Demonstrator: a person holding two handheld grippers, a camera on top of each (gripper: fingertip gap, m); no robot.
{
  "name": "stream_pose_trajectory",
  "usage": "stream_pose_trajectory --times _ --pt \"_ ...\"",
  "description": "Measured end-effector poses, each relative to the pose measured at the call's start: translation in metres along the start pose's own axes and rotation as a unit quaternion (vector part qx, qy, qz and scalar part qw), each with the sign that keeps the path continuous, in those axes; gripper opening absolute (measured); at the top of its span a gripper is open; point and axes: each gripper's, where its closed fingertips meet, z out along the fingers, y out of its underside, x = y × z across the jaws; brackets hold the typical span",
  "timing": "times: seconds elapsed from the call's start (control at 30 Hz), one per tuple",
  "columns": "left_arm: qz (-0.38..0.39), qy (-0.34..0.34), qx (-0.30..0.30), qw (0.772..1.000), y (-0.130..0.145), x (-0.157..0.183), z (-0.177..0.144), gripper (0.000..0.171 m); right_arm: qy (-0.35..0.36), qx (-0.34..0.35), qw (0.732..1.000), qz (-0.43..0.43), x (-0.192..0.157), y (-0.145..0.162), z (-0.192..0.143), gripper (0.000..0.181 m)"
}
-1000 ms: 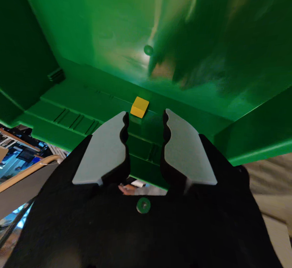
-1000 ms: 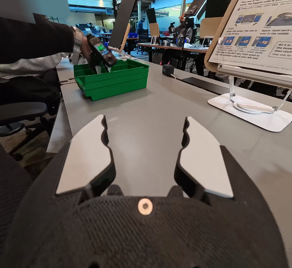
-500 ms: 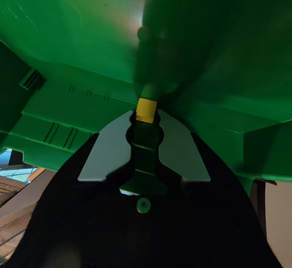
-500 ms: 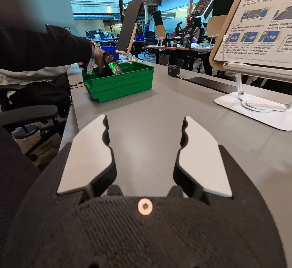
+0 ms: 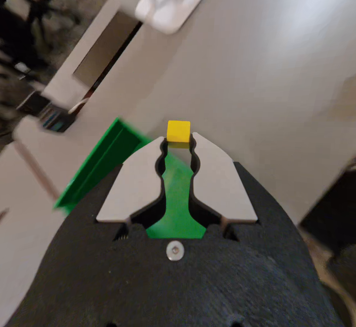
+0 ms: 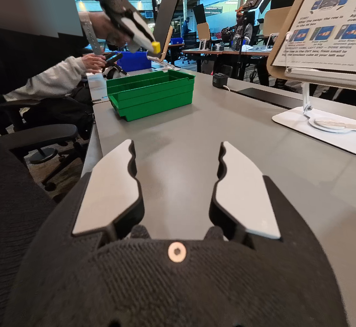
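the left tongs (image 5: 178, 138) pinch a small yellow cube (image 5: 178, 131) at their tips, raised above the green bin (image 6: 152, 94), seemingly over its near end, while the right tongs (image 6: 177, 151) gape empty, low over the grey worktop (image 6: 221, 134).

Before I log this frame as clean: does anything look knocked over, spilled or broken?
Nothing stands out. The green bin sits flat and intact on the grey table. The left gripper holds a small yellow cube by its fingertips above the bin. The right gripper hangs open and empty over bare tabletop.
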Motion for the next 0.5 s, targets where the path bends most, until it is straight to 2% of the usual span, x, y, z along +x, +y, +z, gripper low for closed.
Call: stream_pose_trajectory --times 0.07,0.17,0.33,0.4,0.5 --pt "-0.052 0.086 0.089 0.991 -0.045 0.053 -0.004 0.023 -0.008 -0.003 1.0 0.007 -0.005 0.001 0.002 0.084" --pt "-0.106 0.198 0.152 0.963 -0.082 0.13 0.004 0.023 -0.024 -0.002 1.0 0.017 -0.014 0.0 0.005 0.081" --pt "-0.159 0.342 0.174 0.91 -0.089 0.243 0.051 0.023 -0.074 -0.006 0.995 0.065 -0.033 0.001 0.008 0.065" --pt "-0.184 0.383 0.186 0.886 -0.088 0.273 0.07 0.024 -0.087 -0.016 0.991 0.098 -0.034 0.007 0.01 0.062" --pt "-0.238 0.423 0.184 0.855 -0.083 0.297 0.096 0.023 -0.122 -0.034 0.979 0.161 -0.037 0.018 0.011 0.049"
